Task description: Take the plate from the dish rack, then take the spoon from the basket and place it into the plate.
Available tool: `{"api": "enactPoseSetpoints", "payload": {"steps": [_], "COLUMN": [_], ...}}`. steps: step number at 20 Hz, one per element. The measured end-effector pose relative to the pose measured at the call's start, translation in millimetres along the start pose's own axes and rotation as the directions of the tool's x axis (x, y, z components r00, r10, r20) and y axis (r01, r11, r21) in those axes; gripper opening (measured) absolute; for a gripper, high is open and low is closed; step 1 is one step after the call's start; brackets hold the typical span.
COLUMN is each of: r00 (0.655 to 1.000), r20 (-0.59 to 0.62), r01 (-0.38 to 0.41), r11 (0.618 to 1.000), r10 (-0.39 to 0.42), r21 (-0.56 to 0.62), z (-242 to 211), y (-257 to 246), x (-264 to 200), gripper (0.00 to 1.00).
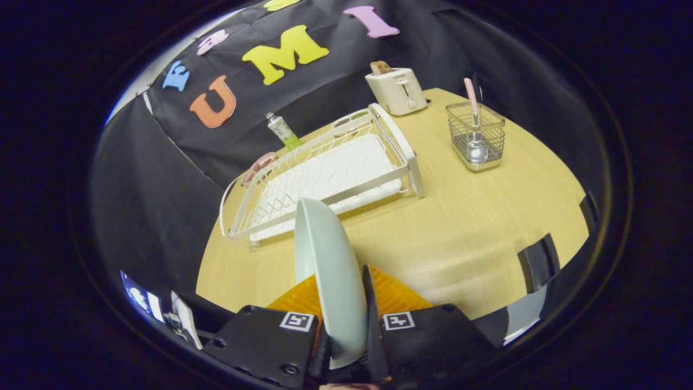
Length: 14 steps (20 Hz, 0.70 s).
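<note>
Your tongs point(346, 325) are clamped on the plate point(330, 271): both fingers press its lower edge from either side, and the plate stands on edge between them, rising up and away from you with its pale face turned toward the left. Each finger carries a small square black-and-white marker on its top; those are coded patterns, not words you can read.

Just beyond the plate's upper rim sits the dish rack point(325, 173), a white wire frame over a white drip tray, resting on the wooden table point(460, 227). The plate is out of the rack and apart from it, held above the near part of the table. Behind the rack's far side you can see a small tube point(282, 131) with a green end leaning near the black cloth wall; its label is too small to make out. A pinkish object point(259, 167) lies against the rack's left rim, and you cannot tell what it is.

Farther off, past the rack's right corner, stands a cream toaster point(396, 90) with a slice of bread poking from the top; a small mark on its front is too blurred to read.

To the right of the fingers and well ahead of them is the wire basket point(476, 135), with the spoon point(474, 122) standing in it, bowl down and pink handle sticking up.
</note>
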State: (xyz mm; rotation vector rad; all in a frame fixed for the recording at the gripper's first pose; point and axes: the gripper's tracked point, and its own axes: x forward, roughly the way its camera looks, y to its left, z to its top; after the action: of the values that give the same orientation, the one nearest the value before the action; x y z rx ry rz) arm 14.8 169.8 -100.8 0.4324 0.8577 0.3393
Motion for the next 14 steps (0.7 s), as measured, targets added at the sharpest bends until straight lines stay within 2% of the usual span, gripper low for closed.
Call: {"api": "enactPoseSetpoints", "payload": {"steps": [3,5,8,12,14], "r00": [0.998,0.997,0.997,0.997,0.996], "r20": [-0.017,-0.015,0.022,0.073,0.080], "r01": [-0.056,-0.073,-0.074,-0.043,-0.052], "r11": [0.988,0.980,0.985,0.995,0.995], "r10": [0.059,0.077,0.071,0.036,0.045], "r21": [0.143,0.187,0.156,0.087,0.083], "z": [-11.9,-9.0,-1.0,10.4,12.4], "y": [-13.1,-18.2,-19.8,-22.8,-21.7], "x": [11.2,17.4,17.0,23.5,29.3], "gripper": [0.35,0.34,0.34,0.44,0.47]}}
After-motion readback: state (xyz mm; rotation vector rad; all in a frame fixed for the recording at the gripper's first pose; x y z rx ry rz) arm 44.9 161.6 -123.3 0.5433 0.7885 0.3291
